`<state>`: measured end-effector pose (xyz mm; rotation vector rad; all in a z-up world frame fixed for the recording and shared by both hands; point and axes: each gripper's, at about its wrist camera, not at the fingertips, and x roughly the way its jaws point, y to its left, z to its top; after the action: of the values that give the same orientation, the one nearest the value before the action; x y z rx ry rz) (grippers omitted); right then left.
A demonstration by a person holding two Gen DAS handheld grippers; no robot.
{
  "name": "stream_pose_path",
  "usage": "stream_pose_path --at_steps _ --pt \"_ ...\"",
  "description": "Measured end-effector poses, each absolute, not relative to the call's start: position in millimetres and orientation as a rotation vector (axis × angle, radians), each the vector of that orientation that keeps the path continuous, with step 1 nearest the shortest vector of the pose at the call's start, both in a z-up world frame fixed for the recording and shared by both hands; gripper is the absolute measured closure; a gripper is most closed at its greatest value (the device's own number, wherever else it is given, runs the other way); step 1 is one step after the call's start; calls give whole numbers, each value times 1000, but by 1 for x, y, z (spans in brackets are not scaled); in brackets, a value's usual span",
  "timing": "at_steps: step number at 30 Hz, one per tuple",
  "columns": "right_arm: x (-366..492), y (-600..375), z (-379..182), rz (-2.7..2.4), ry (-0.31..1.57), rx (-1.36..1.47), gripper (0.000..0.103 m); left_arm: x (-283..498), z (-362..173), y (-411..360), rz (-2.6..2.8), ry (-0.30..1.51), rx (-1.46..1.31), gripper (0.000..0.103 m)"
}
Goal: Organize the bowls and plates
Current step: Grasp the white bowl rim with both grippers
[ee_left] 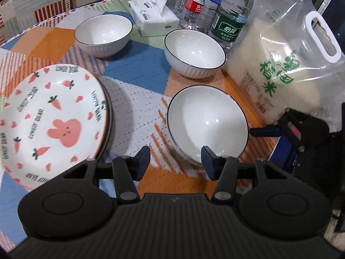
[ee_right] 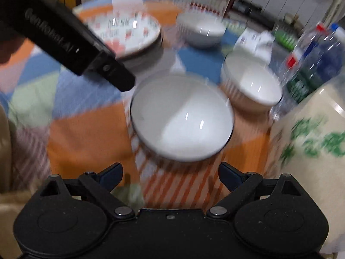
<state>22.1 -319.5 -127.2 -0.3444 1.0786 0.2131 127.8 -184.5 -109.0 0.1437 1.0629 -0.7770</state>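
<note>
Three white bowls with dark rims stand on the patchwork tablecloth: a near bowl [ee_left: 207, 123], a middle bowl [ee_left: 194, 52] and a far bowl [ee_left: 103, 33]. A rabbit-and-carrot plate [ee_left: 51, 116] lies on a darker plate at the left. My left gripper [ee_left: 175, 161] is open and empty, just before the near bowl. My right gripper [ee_right: 170, 176] is open and empty, just short of the near bowl [ee_right: 182, 116]; it also shows at the right edge of the left wrist view [ee_left: 271, 129]. The right wrist view is blurred; the plate [ee_right: 129, 34] shows there too.
A clear bag of rice [ee_left: 280, 69] stands right of the bowls. Several water bottles [ee_left: 217, 6] and a tissue pack [ee_left: 155, 13] stand at the back. The left gripper's body [ee_right: 64, 41] crosses the upper left of the right wrist view.
</note>
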Motion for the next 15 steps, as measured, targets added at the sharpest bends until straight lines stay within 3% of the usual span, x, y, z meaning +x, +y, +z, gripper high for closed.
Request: stream_pose_path --at_steps 11,15 --pt "49 -340 -153 183 979 -221 6 141 -137 -200 -770 1107 33 55" --pt "50 -335 -156 233 914 -247 5 141 -143 -202 -775 1134 29 74"
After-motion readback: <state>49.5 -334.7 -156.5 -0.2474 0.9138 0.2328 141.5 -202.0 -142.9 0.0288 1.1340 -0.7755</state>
